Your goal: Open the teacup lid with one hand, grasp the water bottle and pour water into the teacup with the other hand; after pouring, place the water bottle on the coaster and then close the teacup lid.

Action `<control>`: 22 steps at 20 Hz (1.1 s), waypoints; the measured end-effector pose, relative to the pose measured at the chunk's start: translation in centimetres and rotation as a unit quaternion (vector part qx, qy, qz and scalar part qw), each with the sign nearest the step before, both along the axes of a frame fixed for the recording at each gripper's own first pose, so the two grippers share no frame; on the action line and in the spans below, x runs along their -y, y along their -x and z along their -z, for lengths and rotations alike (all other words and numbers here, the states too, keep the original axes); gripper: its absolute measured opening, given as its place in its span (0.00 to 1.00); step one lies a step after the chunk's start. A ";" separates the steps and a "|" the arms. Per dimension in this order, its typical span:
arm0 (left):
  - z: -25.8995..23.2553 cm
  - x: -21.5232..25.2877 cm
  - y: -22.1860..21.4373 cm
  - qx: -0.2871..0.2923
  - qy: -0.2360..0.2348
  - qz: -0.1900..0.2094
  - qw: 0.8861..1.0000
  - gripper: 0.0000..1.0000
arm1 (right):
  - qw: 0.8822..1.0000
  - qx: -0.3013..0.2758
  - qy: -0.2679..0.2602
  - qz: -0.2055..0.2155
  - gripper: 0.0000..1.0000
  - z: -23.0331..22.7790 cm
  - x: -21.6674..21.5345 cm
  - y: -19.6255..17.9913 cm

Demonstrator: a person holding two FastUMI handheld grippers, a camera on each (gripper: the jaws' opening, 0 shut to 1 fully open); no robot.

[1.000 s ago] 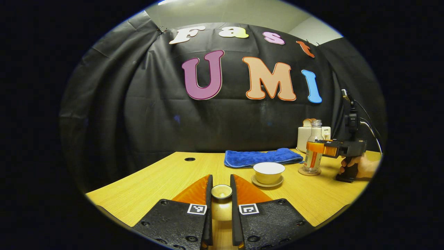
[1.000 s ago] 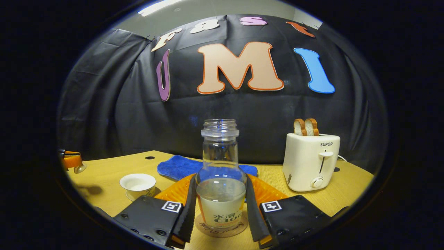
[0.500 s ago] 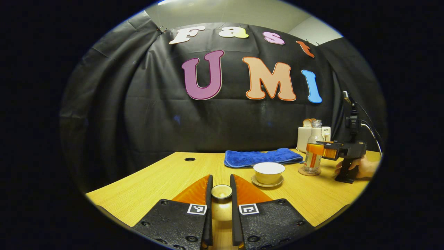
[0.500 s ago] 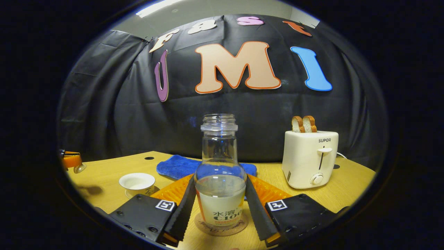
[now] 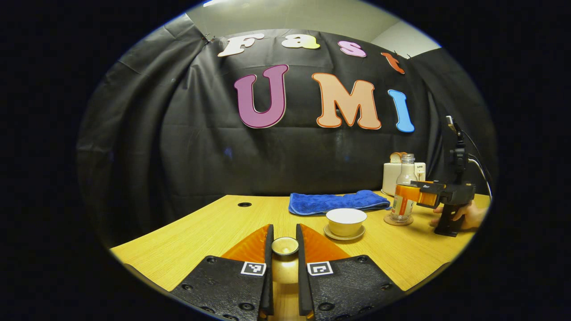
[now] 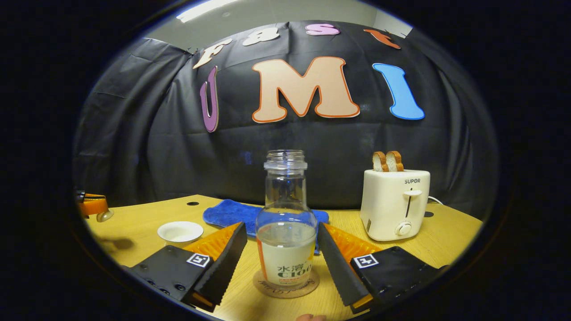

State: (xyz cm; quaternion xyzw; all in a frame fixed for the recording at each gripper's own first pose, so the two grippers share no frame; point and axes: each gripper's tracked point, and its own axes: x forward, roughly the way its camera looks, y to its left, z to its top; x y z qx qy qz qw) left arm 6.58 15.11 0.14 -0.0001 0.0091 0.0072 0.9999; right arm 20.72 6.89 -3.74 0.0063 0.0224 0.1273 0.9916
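Wooden tabletop (image 6: 437,232), light grain, with a small round dark hole (image 5: 244,204) near its far left edge. Blue towel (image 5: 337,201) lies flat toward the back, close to the black cloth wall (image 5: 187,133). White toaster (image 6: 395,204) stands upright at the right, two bread slices (image 6: 388,161) sticking out of its slots, lever and round knob on the front face. A cord trails from behind it.

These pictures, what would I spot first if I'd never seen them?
Probably the clear water bottle, standing on its round coaster between the open right gripper. Then the white toaster with bread on the right, and the small teacup lid pinched in the left gripper.
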 end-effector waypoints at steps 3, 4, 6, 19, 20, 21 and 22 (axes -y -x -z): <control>-0.1 0.5 -0.3 0.002 0.001 0.007 1.000 0.19 | 1.000 0.003 -0.001 0.005 1.00 -0.3 1.0 2.2; 0.0 0.7 -0.7 -0.001 0.001 0.009 1.000 0.19 | 1.000 0.002 0.000 0.003 1.00 -0.2 1.2 3.2; 0.2 1.8 -1.7 0.000 0.002 0.019 1.000 0.19 | 1.000 0.001 -0.001 -0.008 0.94 -0.5 1.7 5.3; 0.4 10.3 -11.5 0.000 -0.001 0.081 0.997 0.19 | 0.999 -0.001 -0.002 -0.038 1.00 -1.6 5.0 12.7; 0.2 10.9 -12.1 0.003 0.001 0.088 0.996 0.19 | 0.999 -0.001 -0.001 -0.040 0.94 -1.7 5.2 13.2; 0.3 11.3 -12.6 0.000 -0.001 0.092 0.996 0.19 | 0.999 -0.001 -0.001 -0.041 0.94 -1.8 5.5 13.4; 0.3 11.4 -13.0 0.001 -0.002 0.092 0.996 0.18 | 0.999 -0.001 -0.002 -0.042 0.94 -1.8 5.7 13.8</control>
